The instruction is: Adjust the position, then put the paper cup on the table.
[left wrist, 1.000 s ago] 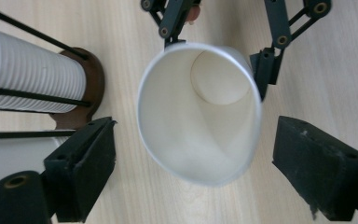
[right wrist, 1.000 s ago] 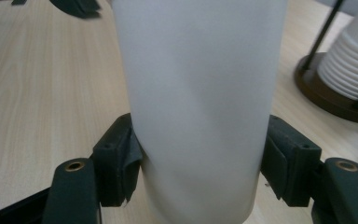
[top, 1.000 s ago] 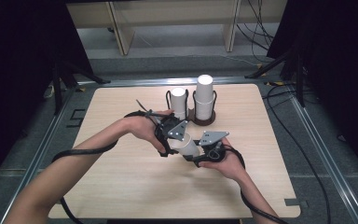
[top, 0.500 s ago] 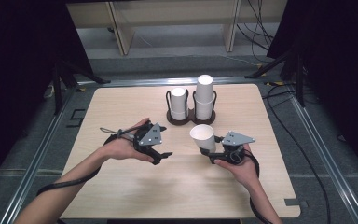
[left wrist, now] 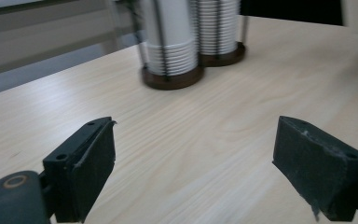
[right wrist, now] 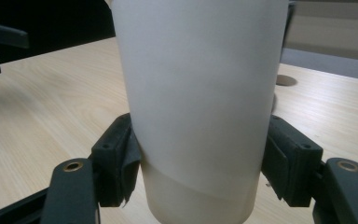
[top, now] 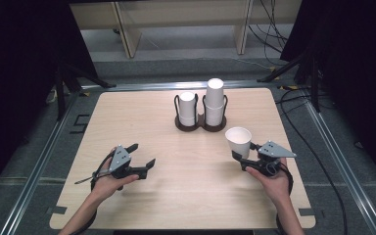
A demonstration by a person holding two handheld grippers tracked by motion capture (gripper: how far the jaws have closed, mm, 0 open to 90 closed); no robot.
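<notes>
From the high view, a dark cup holder with two stacks of white paper cups stands at the far middle of the wooden counter. Nearer than the holder and to its right, the right tongs grip an upright white paper cup; the left tongs hover spread, nearer and left of the holder. In the left gripper view, the jaws stand wide apart with nothing between them, the holder beyond. In the right gripper view, both pads press the cup low on its sides.

High view looks forward and down over the whole bench. Gripper views sit low, close. Left gripper view shares the cup holder with the high view.
</notes>
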